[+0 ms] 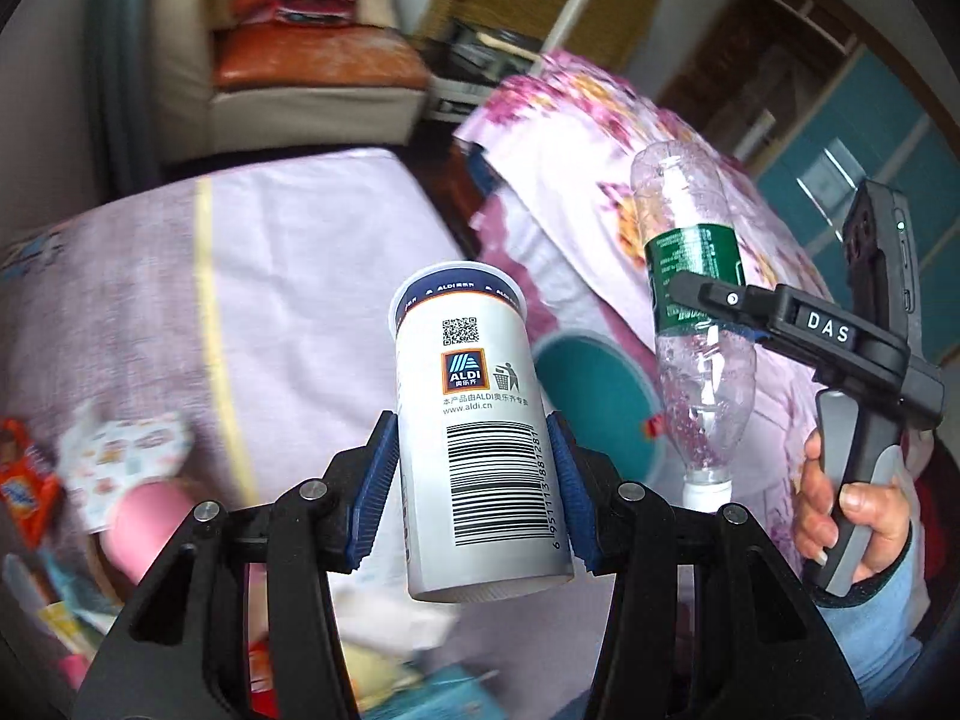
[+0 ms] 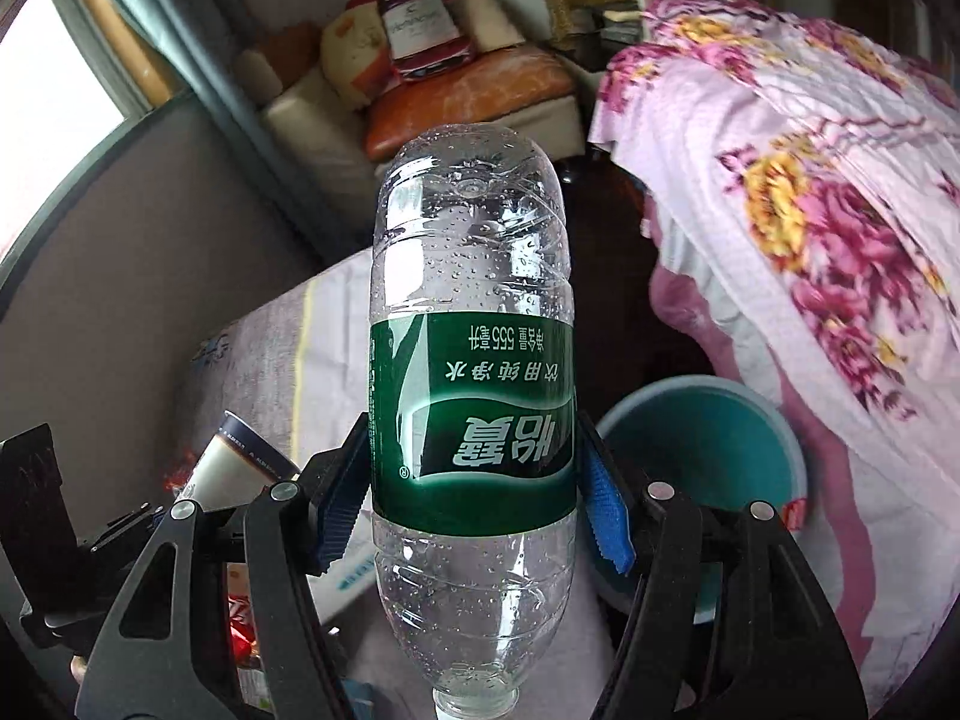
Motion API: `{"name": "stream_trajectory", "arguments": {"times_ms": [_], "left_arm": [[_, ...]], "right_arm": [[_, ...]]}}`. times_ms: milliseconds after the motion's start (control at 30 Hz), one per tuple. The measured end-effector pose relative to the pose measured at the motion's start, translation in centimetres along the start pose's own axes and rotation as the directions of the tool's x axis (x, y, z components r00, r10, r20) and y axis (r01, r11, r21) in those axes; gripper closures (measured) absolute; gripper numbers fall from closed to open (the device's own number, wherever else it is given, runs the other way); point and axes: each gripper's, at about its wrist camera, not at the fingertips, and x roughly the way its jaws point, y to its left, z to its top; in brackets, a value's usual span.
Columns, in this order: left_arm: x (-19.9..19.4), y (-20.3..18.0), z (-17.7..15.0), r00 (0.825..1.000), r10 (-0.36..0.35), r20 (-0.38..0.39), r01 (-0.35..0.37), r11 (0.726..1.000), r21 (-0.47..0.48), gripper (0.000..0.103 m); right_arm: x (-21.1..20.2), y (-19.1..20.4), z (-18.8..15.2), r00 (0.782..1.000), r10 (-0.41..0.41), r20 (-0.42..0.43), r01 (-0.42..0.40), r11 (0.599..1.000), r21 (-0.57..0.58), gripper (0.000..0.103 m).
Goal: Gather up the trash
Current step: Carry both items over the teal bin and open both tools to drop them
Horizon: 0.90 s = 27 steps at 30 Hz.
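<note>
Item one: the cup (image 1: 474, 420), which we hold in the left tool (image 1: 474, 480). It is a tall white paper cup with a dark blue rim band, an orange stripe, an ALDI logo, a QR code, a bin symbol and a long barcode. Both blue ribbed pads (image 1: 378, 480) press its sides and it stands clear of the bed (image 1: 312, 276).

Item two: the bottle (image 2: 474, 390), which we hold in the right tool (image 2: 474, 504). It is clear ribbed plastic, beaded with droplets inside, with a dark green label in white characters. It hangs upside down, base up and white-capped neck down, and the pads pinch it at the label.

In the left view the bottle (image 1: 696, 324) sits right of the cup, apart from it, carried by our right hand (image 1: 852, 516).

Below: a teal bin (image 2: 708, 450), beside a floral sheet (image 2: 810, 228).
</note>
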Motion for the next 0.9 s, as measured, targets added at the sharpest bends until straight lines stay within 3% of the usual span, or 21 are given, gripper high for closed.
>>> {"name": "stream_trajectory", "arguments": {"times_ms": [167,400,633,767,833,900], "left_arm": [[6.1,-6.3,0.3,0.996,-0.017,-0.091,0.026,0.995,0.097,0.052],[14.3,-10.8,-0.6,0.976,-0.009,-0.220,0.042,0.989,0.145,0.052],[19.3,-11.7,-0.6,0.955,0.008,-0.295,0.035,0.990,0.139,0.053],[19.8,-11.8,-0.5,0.955,0.007,-0.296,0.033,0.991,0.132,0.052],[20.0,-11.8,-0.5,0.957,0.009,-0.292,0.030,0.991,0.131,0.052],[19.9,-11.5,-0.6,0.956,0.009,-0.292,0.029,0.992,0.125,0.052]], "right_arm": [[0.2,-7.6,-1.8,0.998,-0.030,-0.057,0.037,0.990,0.137,0.042],[3.5,-15.1,-5.0,0.986,0.000,-0.167,0.043,0.967,0.252,0.042],[6.6,-18.0,-6.5,0.970,0.021,-0.241,0.054,0.953,0.298,0.041],[7.1,-18.8,-6.5,0.963,0.035,-0.266,0.055,0.945,0.324,0.039],[6.9,-18.9,-6.3,0.965,0.032,-0.260,0.058,0.942,0.330,0.031],[6.4,-18.9,-6.2,0.970,0.021,-0.241,0.061,0.942,0.330,0.030]]}}
